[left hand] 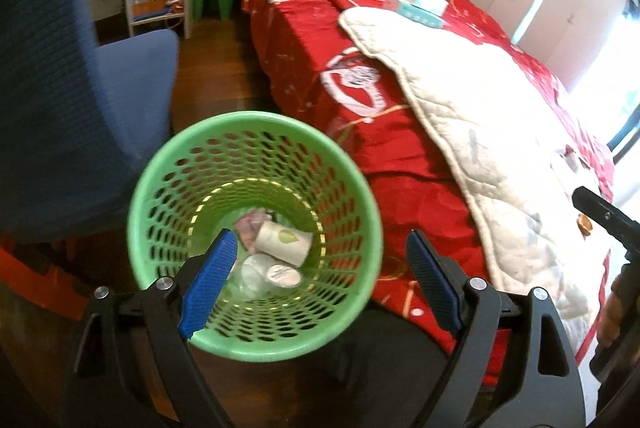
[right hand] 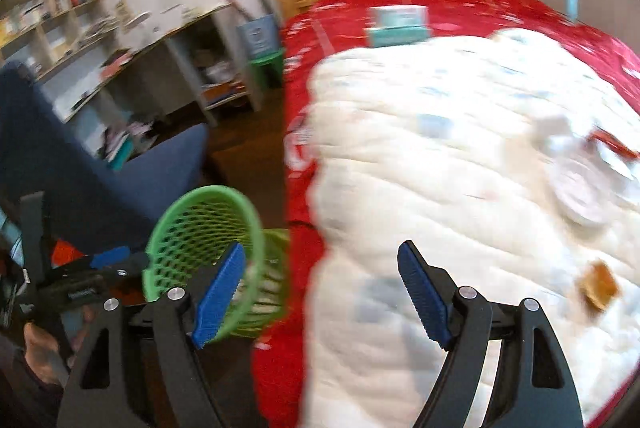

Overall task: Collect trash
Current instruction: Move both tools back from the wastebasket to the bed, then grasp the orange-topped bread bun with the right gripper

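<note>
Trash lies in the green basket (left hand: pixel 256 152) under the empty, wide-open left gripper (left hand: pixel 322 248); right gripper (right hand: pixel 322 268) (also open, empty) hovers over the bed's white quilt (right hand: pixel 440 188).

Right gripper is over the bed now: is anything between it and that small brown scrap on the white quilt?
Nothing visible. The right gripper is open and empty above the white quilted blanket, and the small brown scrap lies exposed off to its right, with only bare quilt between. The view is blurred, so small obstacles could be missed.
</note>
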The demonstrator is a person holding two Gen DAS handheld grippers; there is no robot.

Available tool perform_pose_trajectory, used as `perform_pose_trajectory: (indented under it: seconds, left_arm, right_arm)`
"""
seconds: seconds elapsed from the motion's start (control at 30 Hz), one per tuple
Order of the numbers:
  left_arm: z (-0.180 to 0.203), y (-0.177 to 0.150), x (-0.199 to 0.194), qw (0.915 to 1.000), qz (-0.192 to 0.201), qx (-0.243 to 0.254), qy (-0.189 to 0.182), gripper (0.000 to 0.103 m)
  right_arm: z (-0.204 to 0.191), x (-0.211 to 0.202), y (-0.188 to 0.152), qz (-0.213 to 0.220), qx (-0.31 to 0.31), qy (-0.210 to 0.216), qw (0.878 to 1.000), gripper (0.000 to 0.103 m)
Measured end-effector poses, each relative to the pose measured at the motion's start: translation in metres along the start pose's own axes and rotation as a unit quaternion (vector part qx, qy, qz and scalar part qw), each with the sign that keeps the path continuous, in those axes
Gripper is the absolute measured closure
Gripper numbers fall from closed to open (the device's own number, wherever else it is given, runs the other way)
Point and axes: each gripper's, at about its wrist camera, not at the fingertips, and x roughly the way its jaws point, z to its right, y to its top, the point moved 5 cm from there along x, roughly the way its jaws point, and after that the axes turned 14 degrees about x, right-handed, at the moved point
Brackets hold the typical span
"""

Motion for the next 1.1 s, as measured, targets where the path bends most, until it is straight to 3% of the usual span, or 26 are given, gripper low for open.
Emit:
perform_pose_trajectory:
  seconds: [0.3,0.5,0.7,0.87,1.03,1.1]
  left_arm:
    - [0.046,0.017,0.01,0.9989,-0.007,0.038,-0.025,0.018]
    - [0.082,0.03,0.017,0.9969,-0.013,0.061,-0.048,0.018]
    - [0.114,0.043,0.025,0.9946,-0.017,0.076,-0.069,0.018]
    - [0.143,0.058,0.028,0.9913,-0.01,0.098,-0.087,0.018]
    - [0.174,0.078,0.032,0.9869,0.0,0.122,-0.106,0.018]
    - [0.189,0.087,0.036,0.9844,0.003,0.13,-0.119,0.018]
  right_arm:
    - [0.117,-0.046,0.008,0.038,0.044,-0.095,0.994,0.028]
    - [0.169,-0.051,0.011,0.027,0.05,-0.125,0.991,0.034]
    - [0.186,-0.038,0.009,-0.001,0.037,-0.128,0.991,0.034]
    - [0.187,-0.025,0.008,-0.014,0.015,-0.131,0.991,0.045]
    - [0.191,-0.023,0.01,-0.019,0.017,-0.126,0.992,0.063]
    - [0.191,-0.024,0.01,-0.018,0.014,-0.124,0.992,0.064]
